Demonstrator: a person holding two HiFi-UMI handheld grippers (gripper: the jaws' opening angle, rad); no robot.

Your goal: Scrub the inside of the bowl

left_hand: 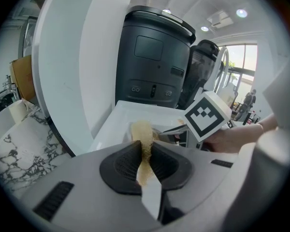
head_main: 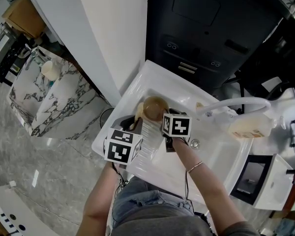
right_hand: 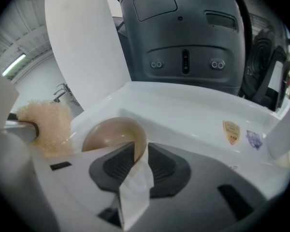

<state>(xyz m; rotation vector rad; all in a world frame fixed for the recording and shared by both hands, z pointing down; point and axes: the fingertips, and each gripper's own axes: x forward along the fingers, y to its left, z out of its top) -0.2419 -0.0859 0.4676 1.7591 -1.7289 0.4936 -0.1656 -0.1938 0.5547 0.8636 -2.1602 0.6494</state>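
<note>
A tan bowl (head_main: 155,107) hangs over the white sink (head_main: 206,154), its rim pinched in my right gripper (head_main: 163,118). In the right gripper view the bowl (right_hand: 113,133) tilts with its hollow facing left, and my right gripper (right_hand: 137,154) is shut on its rim. A beige scrub sponge (head_main: 138,113) sits just left of the bowl, held by my left gripper (head_main: 135,124). The left gripper view shows the sponge (left_hand: 143,139) clamped between the pads of my left gripper (left_hand: 146,159). In the right gripper view the sponge (right_hand: 47,124) stands just left of the bowl; I cannot tell if they touch.
A curved white faucet (head_main: 238,105) arches over the sink's right side, with a tan bottle (head_main: 250,127) beside it. A dark appliance (head_main: 209,31) stands behind the sink, a white wall panel (head_main: 96,33) at the left. A marbled counter (head_main: 54,100) lies lower left.
</note>
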